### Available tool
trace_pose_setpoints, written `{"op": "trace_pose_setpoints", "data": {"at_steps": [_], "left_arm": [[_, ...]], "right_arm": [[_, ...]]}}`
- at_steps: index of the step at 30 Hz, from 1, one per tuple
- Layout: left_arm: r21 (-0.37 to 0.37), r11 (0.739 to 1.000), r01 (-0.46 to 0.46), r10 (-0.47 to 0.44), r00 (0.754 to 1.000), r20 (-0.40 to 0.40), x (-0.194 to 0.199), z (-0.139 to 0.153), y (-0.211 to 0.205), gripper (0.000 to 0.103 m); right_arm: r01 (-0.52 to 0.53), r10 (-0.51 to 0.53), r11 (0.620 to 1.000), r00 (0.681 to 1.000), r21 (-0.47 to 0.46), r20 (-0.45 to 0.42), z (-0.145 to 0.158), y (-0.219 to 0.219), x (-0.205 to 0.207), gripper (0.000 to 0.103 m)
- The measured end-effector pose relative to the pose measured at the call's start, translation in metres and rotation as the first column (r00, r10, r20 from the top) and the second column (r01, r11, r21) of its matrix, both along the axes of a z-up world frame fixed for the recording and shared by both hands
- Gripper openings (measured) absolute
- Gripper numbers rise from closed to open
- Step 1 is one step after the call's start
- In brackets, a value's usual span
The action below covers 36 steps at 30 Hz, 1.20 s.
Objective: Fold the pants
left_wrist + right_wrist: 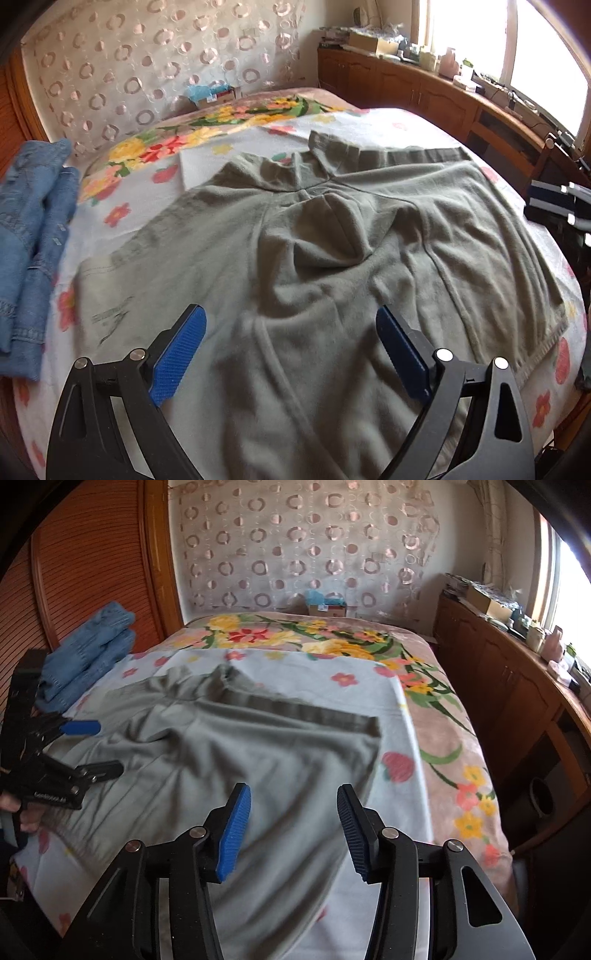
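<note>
Lying spread beneath both open tongs: pants (332,258).

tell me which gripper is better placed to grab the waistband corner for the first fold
Right, likely. The right gripper hangs open near the waistband corner; the left gripper is open over the pants legs.

- Left wrist view looks down from close above the pants (314,258), facing the bed's (229,147) head edge.
- Right wrist view sits farther right, facing likewise.
- Both share the pants, jeans (88,653), curtain (295,546).
</note>
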State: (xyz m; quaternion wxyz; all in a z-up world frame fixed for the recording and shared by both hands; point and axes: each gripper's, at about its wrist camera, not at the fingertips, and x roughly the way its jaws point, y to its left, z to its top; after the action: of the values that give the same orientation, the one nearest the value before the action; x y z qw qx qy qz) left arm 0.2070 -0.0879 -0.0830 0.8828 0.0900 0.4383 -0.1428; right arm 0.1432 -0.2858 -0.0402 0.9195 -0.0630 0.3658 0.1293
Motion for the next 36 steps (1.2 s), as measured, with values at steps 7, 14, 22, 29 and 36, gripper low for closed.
{"op": "trace_pose_setpoints", "data": {"at_steps": [7, 14, 22, 29, 36], "left_arm": [[-0.079, 0.997, -0.023, 0.028, 0.998, 0.061, -0.044, 0.022, 0.033, 0.094], [-0.135, 0.986, -0.099, 0.108, 0.993, 0.058, -0.078, 0.019, 0.079, 0.090], [-0.139, 0.971, -0.193, 0.197, 0.980, 0.016, -0.113, -0.006, 0.124, 0.077], [-0.161, 0.963, -0.214, 0.218, 0.976, 0.008, -0.131, -0.014, 0.135, 0.068], [-0.166, 0.970, -0.177, 0.184, 0.983, 0.027, -0.141, -0.013, 0.130, 0.046]], "right_arm": [[-0.032, 0.032, 0.999, 0.999, 0.024, 0.017, -0.010, 0.006, -0.035, 0.051], [-0.022, 0.021, 0.999, 1.000, 0.044, 0.017, -0.019, -0.002, -0.061, 0.051], [-0.039, 0.038, 0.997, 0.999, 0.059, 0.013, -0.023, 0.012, -0.073, 0.051], [-0.053, 0.053, 0.997, 0.999, 0.064, 0.014, -0.021, 0.024, -0.074, 0.051], [-0.058, 0.057, 0.996, 0.998, 0.066, 0.019, -0.023, 0.023, -0.080, 0.051]]}}
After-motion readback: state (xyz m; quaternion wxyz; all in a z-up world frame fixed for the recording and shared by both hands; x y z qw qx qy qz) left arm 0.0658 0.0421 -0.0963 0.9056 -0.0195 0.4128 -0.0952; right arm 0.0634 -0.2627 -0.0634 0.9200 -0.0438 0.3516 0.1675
